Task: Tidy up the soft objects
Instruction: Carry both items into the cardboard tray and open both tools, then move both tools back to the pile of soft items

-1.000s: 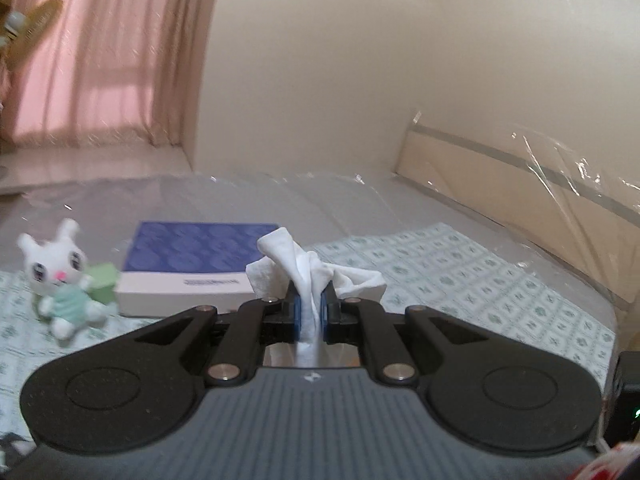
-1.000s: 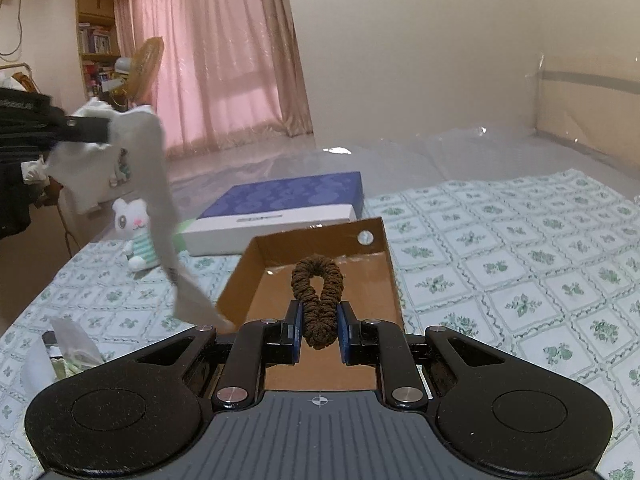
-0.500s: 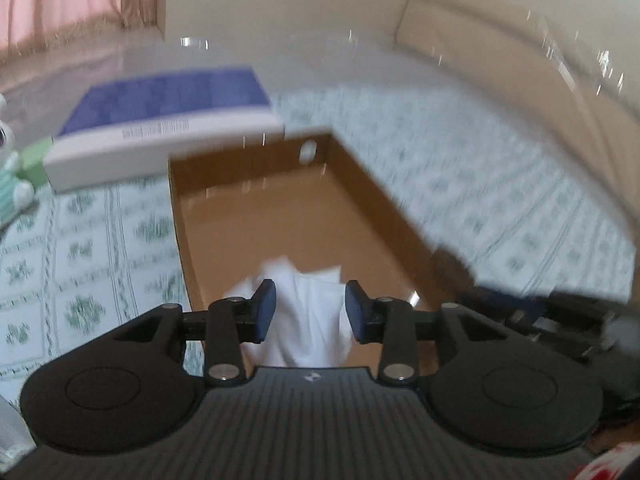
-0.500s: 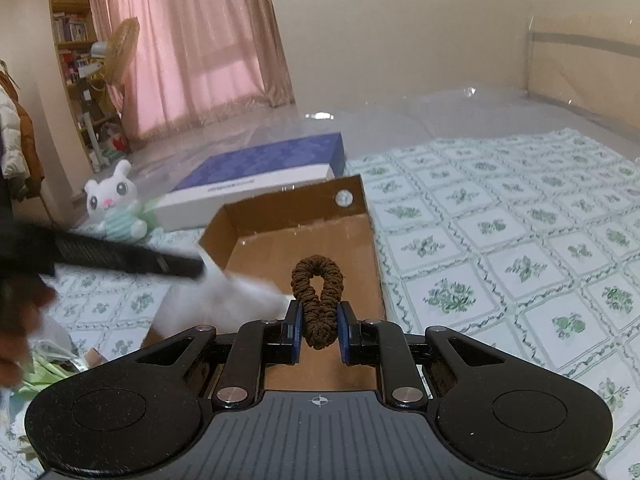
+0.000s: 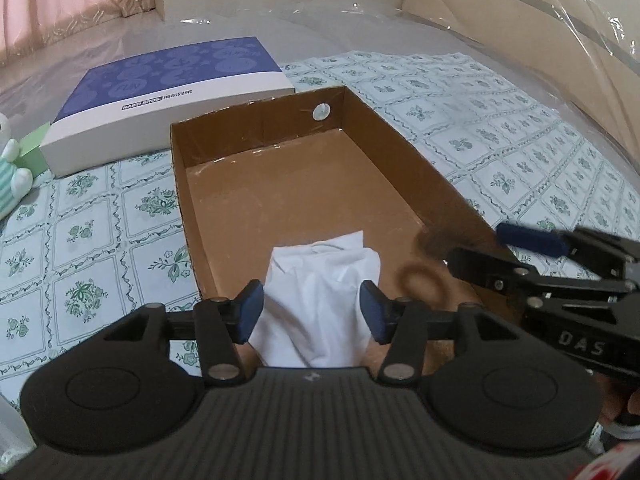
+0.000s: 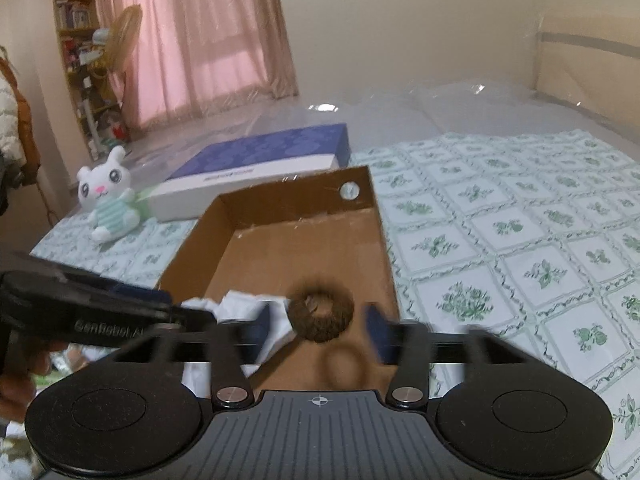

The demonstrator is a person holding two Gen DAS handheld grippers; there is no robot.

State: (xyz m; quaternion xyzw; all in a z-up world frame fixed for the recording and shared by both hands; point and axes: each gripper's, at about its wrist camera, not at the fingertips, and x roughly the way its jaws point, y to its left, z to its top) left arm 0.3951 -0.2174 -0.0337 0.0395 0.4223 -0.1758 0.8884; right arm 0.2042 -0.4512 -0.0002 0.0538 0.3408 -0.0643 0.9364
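A white cloth lies crumpled at the near end of the open cardboard box. My left gripper hangs over it, jaws opening, and its blue pads stand clear of the cloth on both sides. In the right wrist view a brown scrunchie is loose and blurred between the opening jaws of my right gripper, over the box floor, with its shadow beneath. The pads do not touch it. The white cloth lies just left of it, and the left gripper's finger reaches in from the left.
A flat blue and white box lies behind the cardboard box. A white plush bunny sits at its left on the green-patterned bedcover. A headboard wrapped in plastic stands at the far right. A curtain and shelves are at the back left.
The left gripper came down over the cardboard box, opened and let the white cloth drop inside. The right gripper, shut on the scrunchie before, has opened and released it.
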